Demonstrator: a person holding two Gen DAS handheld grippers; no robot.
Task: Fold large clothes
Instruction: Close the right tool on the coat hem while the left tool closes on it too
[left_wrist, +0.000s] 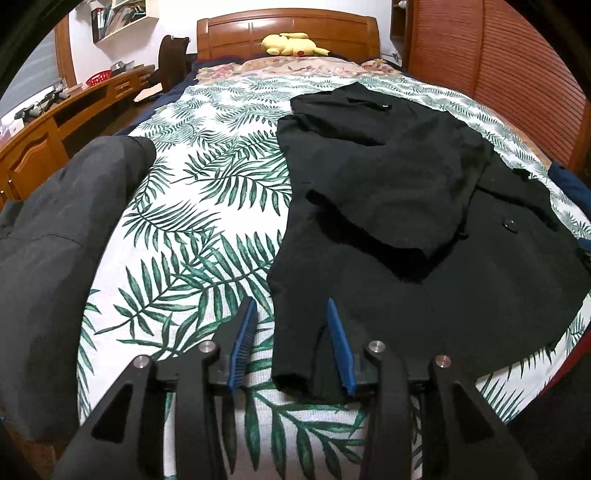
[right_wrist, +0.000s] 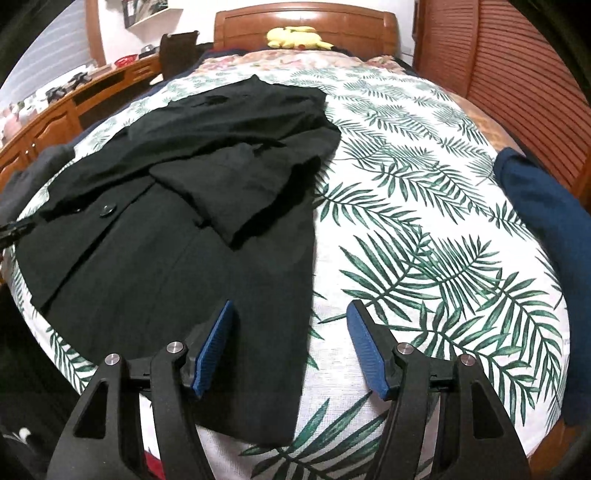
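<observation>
Both grippers (left gripper (left_wrist: 291, 347), right gripper (right_wrist: 291, 347)) hang open above one black coat (left_wrist: 406, 229)

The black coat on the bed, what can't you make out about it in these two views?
- Black coat: its right hem runs out of the left wrist view, cut by the frame edge.
- Near hem: in the right wrist view, hidden behind the right hand-held gripper.
- Collar label: too small to read.
- Underside and lining: hidden by the coat's own folded layers.
- Grey garment: cut off at left, type unclear.
</observation>
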